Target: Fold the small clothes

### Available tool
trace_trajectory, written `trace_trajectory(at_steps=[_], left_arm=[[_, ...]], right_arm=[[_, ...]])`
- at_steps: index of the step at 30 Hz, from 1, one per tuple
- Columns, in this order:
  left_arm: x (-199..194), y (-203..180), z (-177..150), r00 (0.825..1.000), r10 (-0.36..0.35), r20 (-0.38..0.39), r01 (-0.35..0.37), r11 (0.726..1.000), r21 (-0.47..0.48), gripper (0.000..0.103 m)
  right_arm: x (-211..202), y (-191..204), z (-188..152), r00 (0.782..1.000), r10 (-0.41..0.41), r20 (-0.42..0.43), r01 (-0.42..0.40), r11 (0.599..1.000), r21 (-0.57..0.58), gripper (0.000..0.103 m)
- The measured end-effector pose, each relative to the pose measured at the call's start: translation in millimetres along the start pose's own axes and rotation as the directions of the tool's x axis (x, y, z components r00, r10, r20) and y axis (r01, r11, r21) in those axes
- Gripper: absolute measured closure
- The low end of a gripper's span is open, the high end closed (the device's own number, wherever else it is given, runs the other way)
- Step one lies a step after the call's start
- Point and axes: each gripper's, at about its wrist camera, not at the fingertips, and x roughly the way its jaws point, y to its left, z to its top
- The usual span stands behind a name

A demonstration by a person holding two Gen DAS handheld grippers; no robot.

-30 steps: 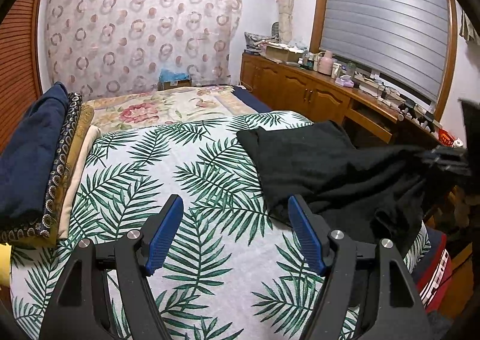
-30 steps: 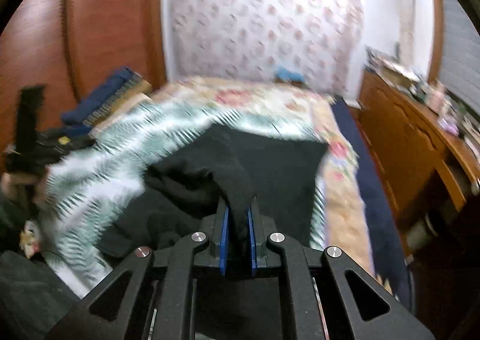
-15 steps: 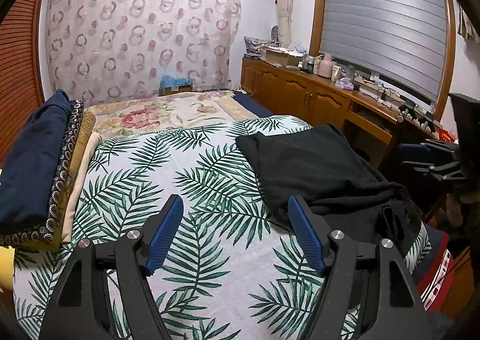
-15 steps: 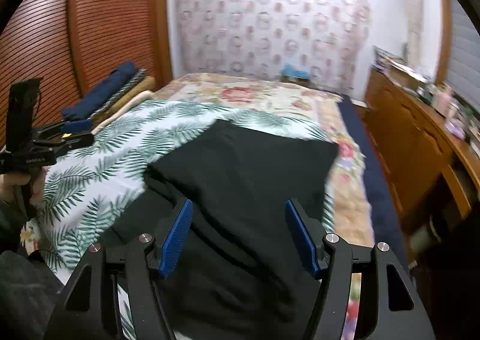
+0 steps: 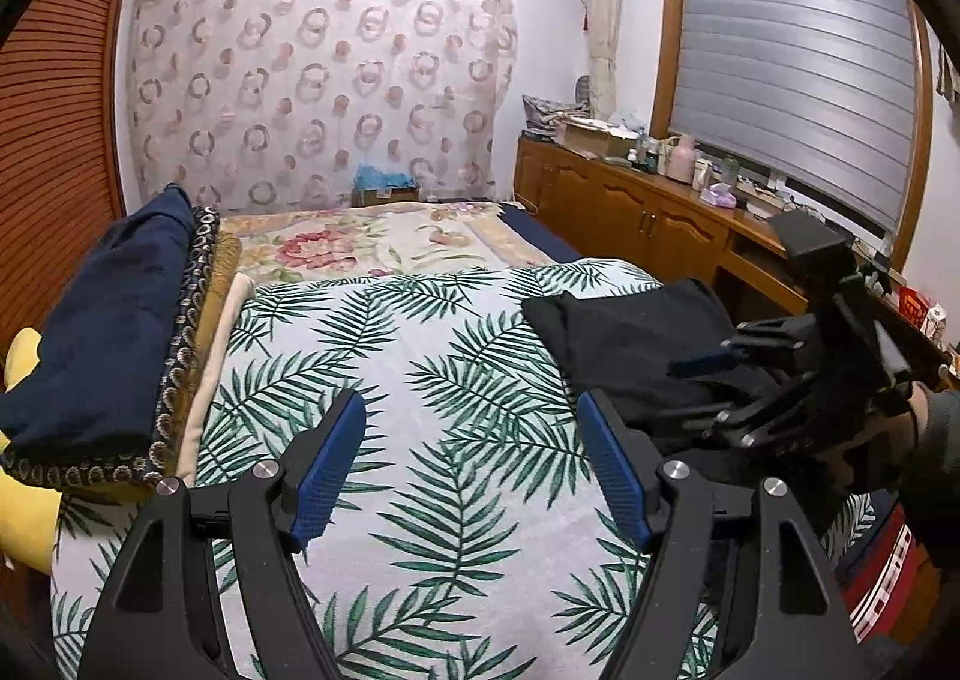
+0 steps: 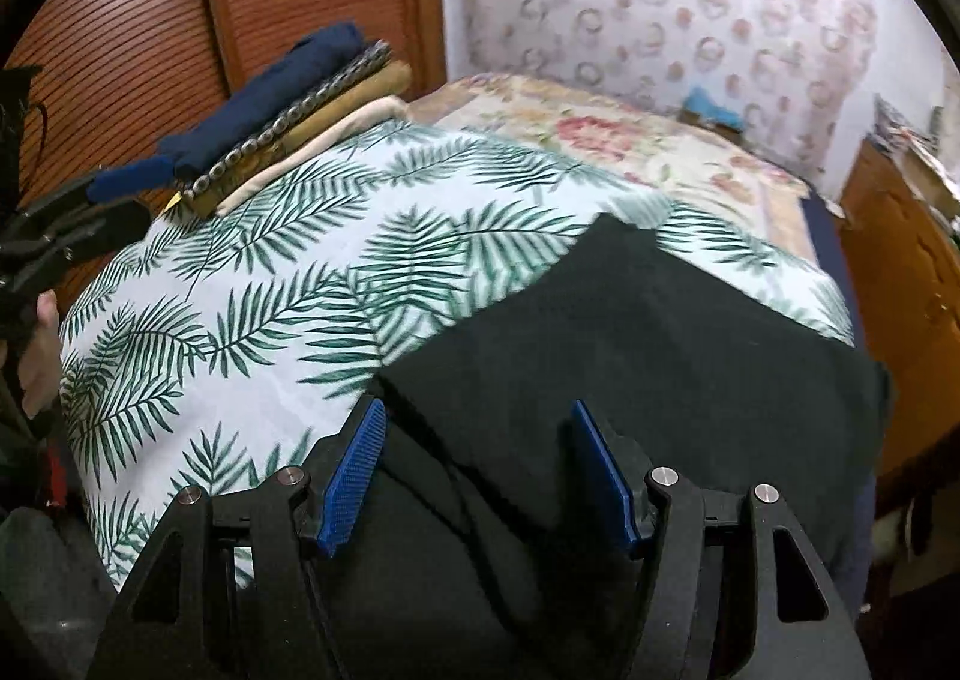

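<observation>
Bedroom light fell on a palm-leaf bedspread (image 5: 456,380) that served as your folding surface, with a stack of folded textiles (image 5: 120,332) along its far-left edge; the black garment (image 6: 630,332) lay on the right side of the bed, roughly spread, its near part bunched; your right gripper (image 6: 480,470) was poised low over that near part, jaws wide apart and holding nothing; your left gripper (image 5: 474,464) hung over bare bedspread, equally wide and empty. I judged you to be between grasps, early in the fold; the next move called for pinching a near edge or corner cleanly, one layer only. From the left wrist view you could see the right gripper (image 5: 780,380) from the side, above the garment (image 5: 630,332); only the right wrist view showed the creases beneath the jaws.
</observation>
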Motion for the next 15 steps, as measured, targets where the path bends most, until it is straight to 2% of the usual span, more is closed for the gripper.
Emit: trace_trajectory(at_steps=[5, 11, 13, 15], left_arm=[[2, 5, -2, 1.0, 0.0, -0.005, 0.0, 1.0, -0.014, 0.029], [4, 3, -4, 1.0, -0.012, -0.012, 0.012, 1.0, -0.012, 0.029], [4, 3, -5, 1.0, -0.014, -0.013, 0.014, 1.0, -0.012, 0.029], [4, 2, -6, 1.0, -0.02, -0.015, 0.02, 1.0, -0.009, 0.029]], right_arm=[[19, 7, 7, 0.998, 0.04, -0.045, -0.042, 0.998, -0.036, 0.037], [36, 11, 13, 0.998, 0.001, -0.065, -0.004, 0.999, -0.051, 0.037], [35, 11, 13, 0.998, -0.004, -0.055, 0.002, 0.999, -0.045, 0.053], [34, 13, 13, 0.999, -0.032, -0.039, 0.029, 0.998, -0.059, 0.087]])
